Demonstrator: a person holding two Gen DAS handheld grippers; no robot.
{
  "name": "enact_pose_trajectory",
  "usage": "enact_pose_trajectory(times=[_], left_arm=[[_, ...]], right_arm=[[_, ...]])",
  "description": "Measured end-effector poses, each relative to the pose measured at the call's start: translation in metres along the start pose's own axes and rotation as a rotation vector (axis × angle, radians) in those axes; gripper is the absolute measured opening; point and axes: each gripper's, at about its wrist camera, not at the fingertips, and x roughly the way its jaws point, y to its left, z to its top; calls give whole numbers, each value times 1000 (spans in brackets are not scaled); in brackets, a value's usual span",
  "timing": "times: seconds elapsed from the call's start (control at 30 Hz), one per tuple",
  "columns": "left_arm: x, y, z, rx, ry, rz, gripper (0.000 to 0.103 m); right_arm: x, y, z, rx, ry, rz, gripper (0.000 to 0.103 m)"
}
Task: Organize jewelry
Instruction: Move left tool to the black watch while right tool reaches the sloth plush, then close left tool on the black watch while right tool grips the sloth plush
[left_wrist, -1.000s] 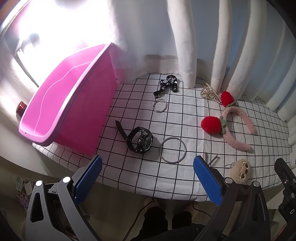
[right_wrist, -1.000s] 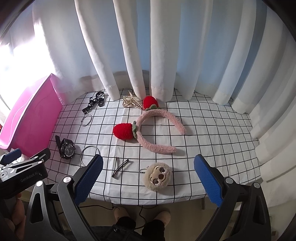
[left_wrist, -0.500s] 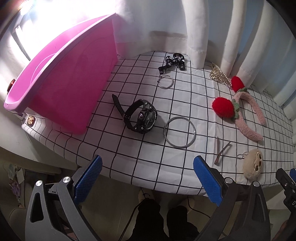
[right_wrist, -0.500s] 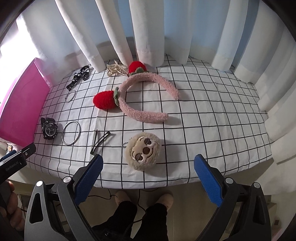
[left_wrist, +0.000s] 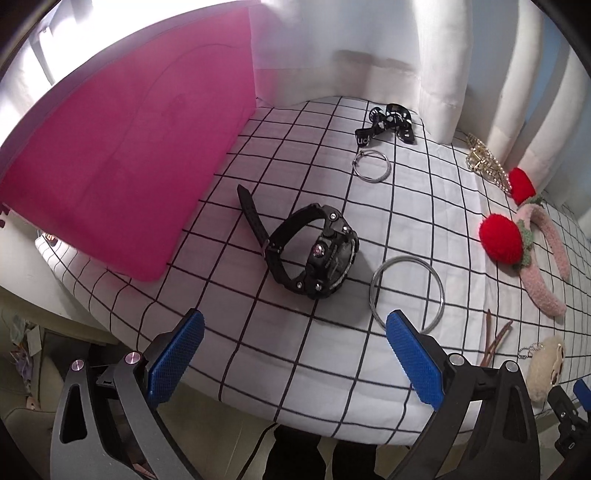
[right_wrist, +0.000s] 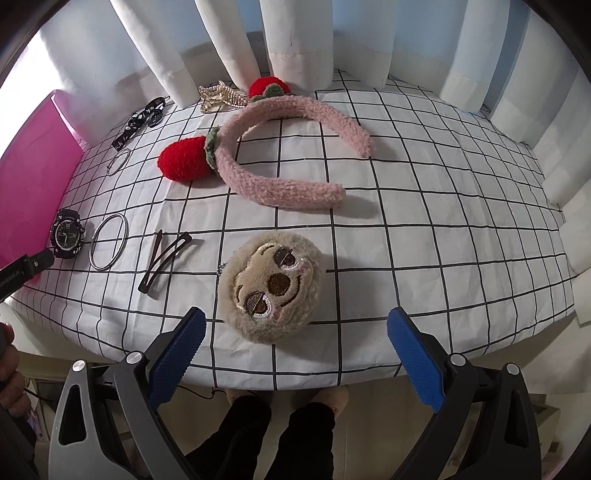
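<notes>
Checked cloth (right_wrist: 424, 206) covers the table; both the left gripper (left_wrist: 293, 354) and right gripper (right_wrist: 295, 354) hang wide and empty at its near edge, facing the watch (left_wrist: 314, 254) and plush (right_wrist: 271, 288). Pink bin (left_wrist: 122, 162) at the left edge.

On the desk (right_wrist: 443, 229), take the wristwatch (left_wrist: 314, 251) as the landmark. The storage bin (left_wrist: 129, 158) stands to its left, near it. Just right of the wristwatch lies the large bangle (left_wrist: 406, 291), and right of that the two hair clips (right_wrist: 164, 260), then the plush sloth keychain (right_wrist: 271, 288) at the front edge. Behind the wristwatch lies the small ring bangle (left_wrist: 371, 166), and behind that the ribbon bow (left_wrist: 388, 120). Far right and behind the wristwatch rests the strawberry headband (right_wrist: 291, 147), with what looks like a beaded hair claw (right_wrist: 219, 96) just behind it, against the curtain (right_wrist: 288, 33).
</notes>
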Motion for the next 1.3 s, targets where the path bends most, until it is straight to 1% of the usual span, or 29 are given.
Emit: enact_pose_trajectory(times=[0.17,0.37,0.8,1.07,1.27,1.3], left_arm=[[25,4,11,1,20,1,97],[44,3,18,10,20,5,97],[67,-3,27,49,26,6,97],[78,-4,34,40,16,-7,98],[87,4,36,-24,-1,-60,98],[87,2,35,-13,-11,-55,98]], right_arm=[[13,-2,2,12,14,-20,94],[23,2,3,11,18,-32,94],[41,9,5,0,32,-48,94],[51,8,11,13,42,-49,94],[55,8,15,1,19,-64,94],[55,8,15,-2,13,-64,94]])
